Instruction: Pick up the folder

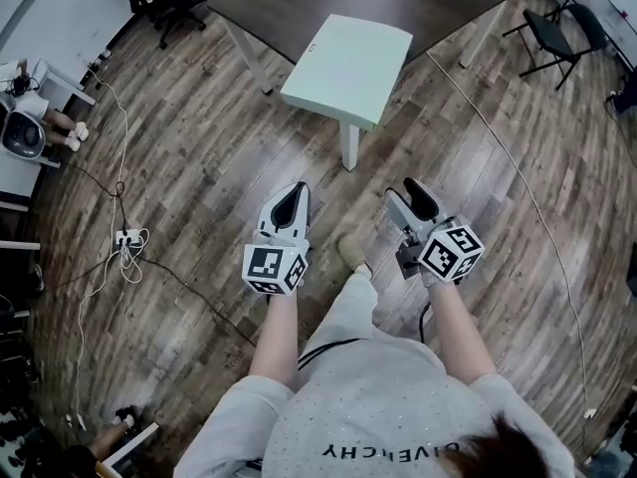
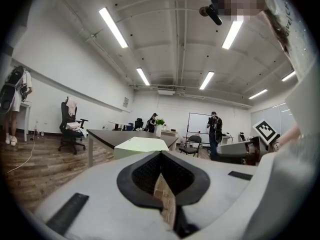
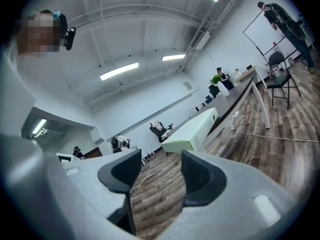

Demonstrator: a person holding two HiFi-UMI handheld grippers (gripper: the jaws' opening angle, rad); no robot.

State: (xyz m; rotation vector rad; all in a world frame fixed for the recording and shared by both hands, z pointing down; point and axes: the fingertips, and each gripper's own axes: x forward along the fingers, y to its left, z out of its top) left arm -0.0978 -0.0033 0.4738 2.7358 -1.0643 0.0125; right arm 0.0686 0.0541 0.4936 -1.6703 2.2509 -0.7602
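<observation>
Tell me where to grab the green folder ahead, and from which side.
Take the folder by its near edge, coming in level from the person's side with the open right gripper. It lies flat with that thick edge facing the grippers, so the jaws would likely close over top and underside there. Whether that edge overhangs enough isn't visible.

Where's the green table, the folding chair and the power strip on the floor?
green table (image 1: 348,58): head view, middle of its top.
folding chair (image 1: 548,30): head view, on its dark seat.
power strip (image 1: 125,237): head view, on its white body.
</observation>
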